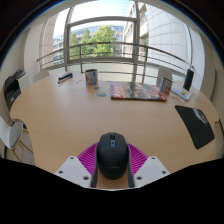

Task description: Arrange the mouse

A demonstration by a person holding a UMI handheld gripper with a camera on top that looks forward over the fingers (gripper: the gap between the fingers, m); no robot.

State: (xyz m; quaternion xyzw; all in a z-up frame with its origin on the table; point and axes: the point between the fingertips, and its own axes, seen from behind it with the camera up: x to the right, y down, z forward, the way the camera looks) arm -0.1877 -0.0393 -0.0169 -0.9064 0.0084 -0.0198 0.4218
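A black computer mouse (112,155) sits between my two fingers, its nose pointing away from me. My gripper (112,165) is shut on the mouse, with the magenta pads (88,157) pressing on its two sides. It appears to be held just above the light wooden table (80,115). A black mouse mat (194,127) lies on the table ahead and to the right, with a small pale object (203,117) on its far part.
Flat colourful books or papers (138,91) lie at the table's far side, with a dark upright box (188,79) to their right. A dark chair (12,90) stands at the left edge. A railing and windows are beyond the table.
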